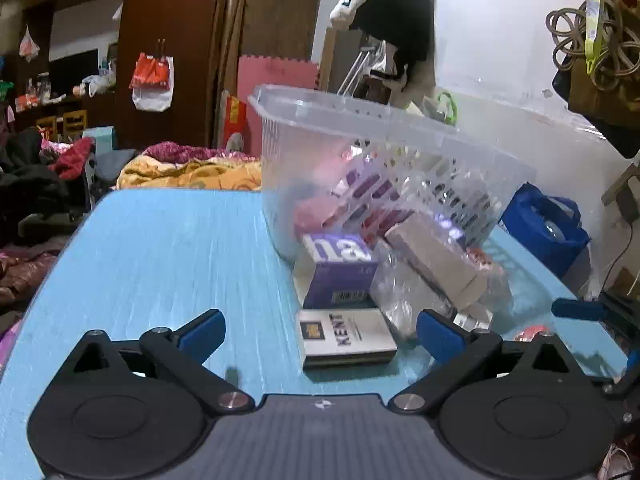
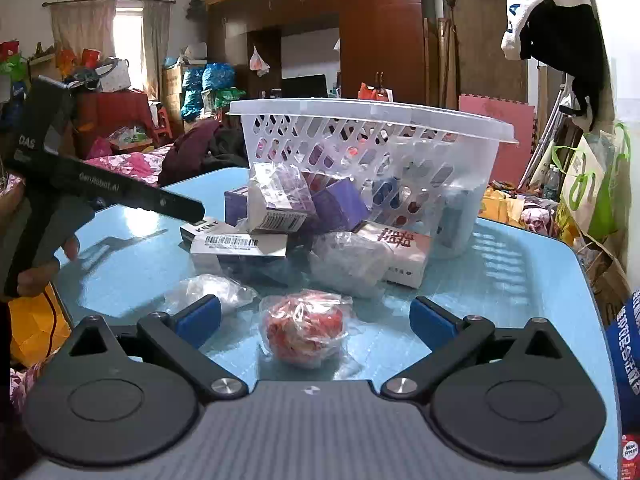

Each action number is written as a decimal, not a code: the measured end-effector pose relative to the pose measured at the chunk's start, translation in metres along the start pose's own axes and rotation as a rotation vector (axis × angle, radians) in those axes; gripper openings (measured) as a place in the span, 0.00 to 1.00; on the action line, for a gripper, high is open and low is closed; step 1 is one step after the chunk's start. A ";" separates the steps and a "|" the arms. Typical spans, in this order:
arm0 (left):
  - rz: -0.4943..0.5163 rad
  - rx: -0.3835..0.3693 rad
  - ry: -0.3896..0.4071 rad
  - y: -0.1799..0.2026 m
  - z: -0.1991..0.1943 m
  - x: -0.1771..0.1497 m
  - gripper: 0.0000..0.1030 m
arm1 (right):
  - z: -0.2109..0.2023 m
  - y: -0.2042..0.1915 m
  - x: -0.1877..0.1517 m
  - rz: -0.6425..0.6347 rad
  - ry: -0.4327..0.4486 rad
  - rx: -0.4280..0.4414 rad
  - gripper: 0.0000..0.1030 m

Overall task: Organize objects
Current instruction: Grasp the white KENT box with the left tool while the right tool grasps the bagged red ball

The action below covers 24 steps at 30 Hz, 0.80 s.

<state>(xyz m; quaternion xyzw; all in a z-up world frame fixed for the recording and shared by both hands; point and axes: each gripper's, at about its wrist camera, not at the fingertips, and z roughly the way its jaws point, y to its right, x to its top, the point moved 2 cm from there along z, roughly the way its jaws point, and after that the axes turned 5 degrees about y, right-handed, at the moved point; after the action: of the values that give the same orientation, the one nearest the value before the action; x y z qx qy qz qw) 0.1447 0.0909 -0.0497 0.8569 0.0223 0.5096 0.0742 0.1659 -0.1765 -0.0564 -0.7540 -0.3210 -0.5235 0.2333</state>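
Cluttered home bedroom: wardrobes, bedding, hanging clothes.

A light blue tabletop with rounded corners carries everything. A white perforated plastic basket stands on it toward the far side. In front of the basket lies a loose pile: a white KENT pack flat on the surface, a purple box just behind it, a barcode-labelled box, a crumpled clear plastic bag, and a white box with red characters against the basket's foot. Nearer the front lie a red bundle wrapped in clear plastic and a small clear bag just beside it.
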 end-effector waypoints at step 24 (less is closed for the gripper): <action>0.112 0.104 -0.081 0.029 0.014 -0.005 0.62 | 0.000 0.005 -0.013 0.028 -0.001 0.023 0.50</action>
<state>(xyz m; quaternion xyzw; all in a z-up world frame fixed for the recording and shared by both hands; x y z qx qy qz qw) 0.1537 0.0600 -0.0560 0.8795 -0.0024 0.4760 0.0015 0.1664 -0.1827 -0.0690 -0.7558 -0.3166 -0.5161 0.2492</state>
